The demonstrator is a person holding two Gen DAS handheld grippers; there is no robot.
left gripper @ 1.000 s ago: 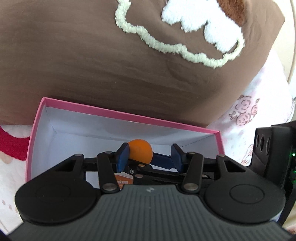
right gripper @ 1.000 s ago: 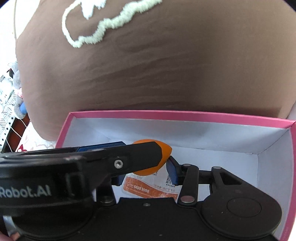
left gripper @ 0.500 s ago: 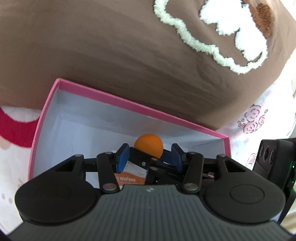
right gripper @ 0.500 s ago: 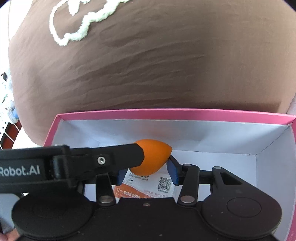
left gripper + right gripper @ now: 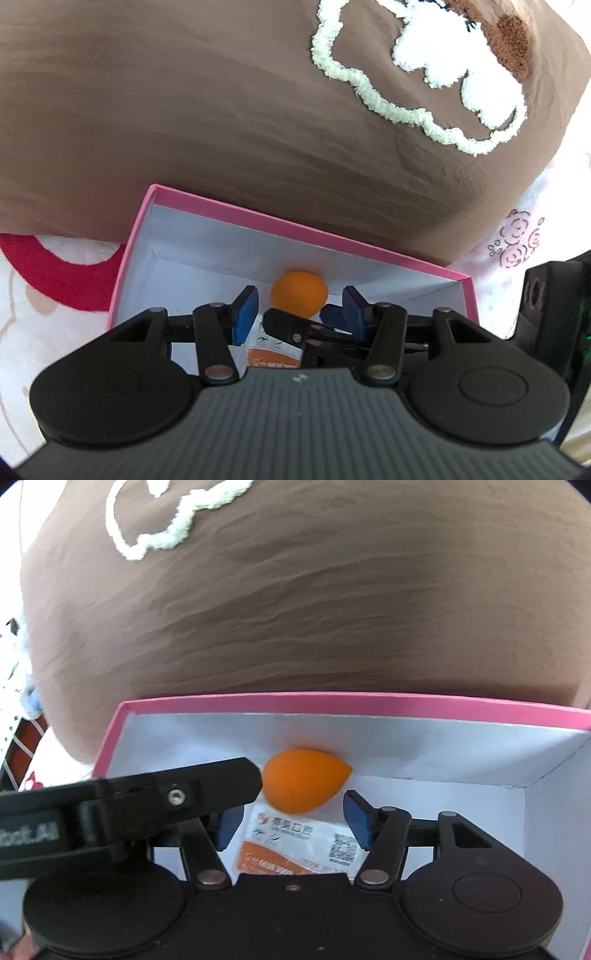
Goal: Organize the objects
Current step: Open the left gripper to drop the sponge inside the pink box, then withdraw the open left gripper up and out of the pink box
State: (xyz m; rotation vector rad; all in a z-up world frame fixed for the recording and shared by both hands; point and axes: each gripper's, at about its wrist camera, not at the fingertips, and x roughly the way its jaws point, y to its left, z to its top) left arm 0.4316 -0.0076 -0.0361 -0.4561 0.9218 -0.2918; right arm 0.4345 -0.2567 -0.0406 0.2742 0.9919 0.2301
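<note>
- Where both wrist views look down, a pink box [image 5: 354, 703] with white inner walls is seen, set against a brown cushion [image 5: 295, 609] with fluffy white embroidery.
- An orange teardrop sponge [image 5: 304, 781] is shown resting on the box floor beside the far wall, its pointed end turned to the right in the right wrist view.
- A white and orange printed packet [image 5: 295, 845] is seen lying flat under and in front of the sponge.
- The right claw [image 5: 291, 825] is shown with jaws that have just been opening; the sponge lies ahead of the blue pads [image 5: 356, 819], untouched.
- The left claw [image 5: 301, 315] is shown partly open, nothing gripped; a finger of the right claw crosses between its pads.
- A floral bedsheet [image 5: 517, 243] is seen beside the box.
</note>
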